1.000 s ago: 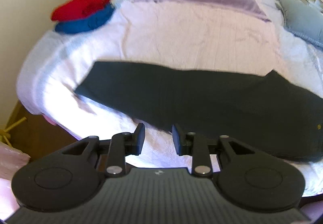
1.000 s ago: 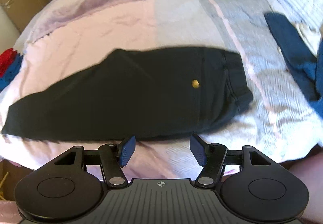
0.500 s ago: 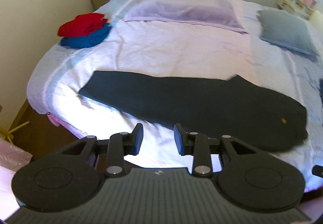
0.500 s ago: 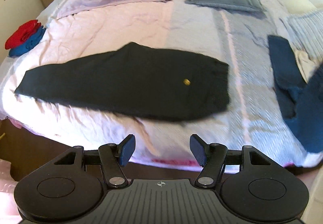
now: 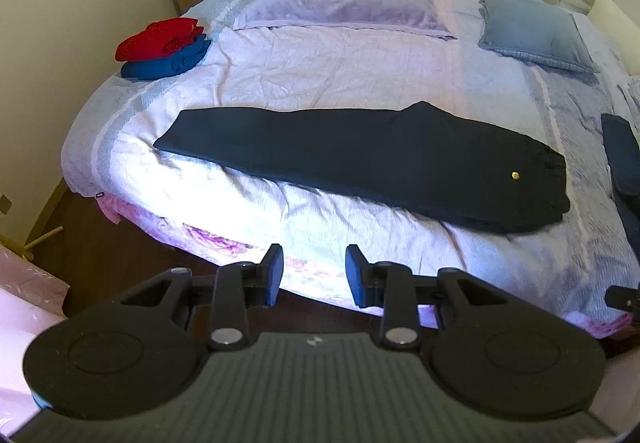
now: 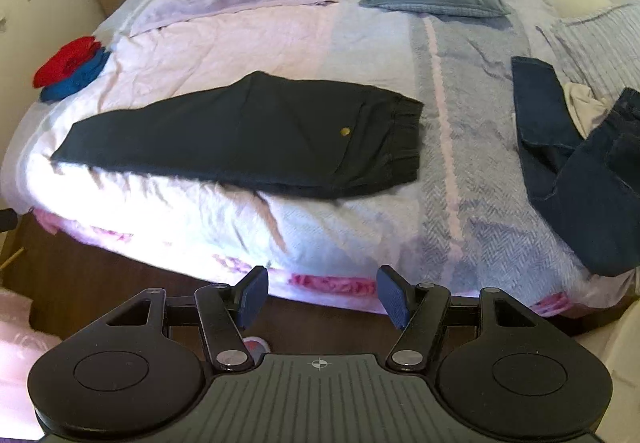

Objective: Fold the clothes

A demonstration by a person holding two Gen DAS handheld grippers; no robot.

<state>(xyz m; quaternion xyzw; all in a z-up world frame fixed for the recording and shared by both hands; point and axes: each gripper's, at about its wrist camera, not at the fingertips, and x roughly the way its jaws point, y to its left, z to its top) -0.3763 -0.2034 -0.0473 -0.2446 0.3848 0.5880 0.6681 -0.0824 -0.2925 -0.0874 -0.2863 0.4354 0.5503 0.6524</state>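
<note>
Hovering apart off bed [image 5: 280, 55]: both grippers (left gripper [image 5: 314, 275], right gripper [image 6: 322, 297]), seemingly empty; black trousers [image 6: 256, 131] flat

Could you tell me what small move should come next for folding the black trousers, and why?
Probably bring both open grippers forward to the black trousers: left hand-held gripper toward the hem, right hand-held gripper toward the waistband. Both hang off the bed, holding nothing.

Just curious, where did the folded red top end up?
The red top sits on a folded blue garment at the bed's far left corner, left of the lilac pillow, in both views.
</note>
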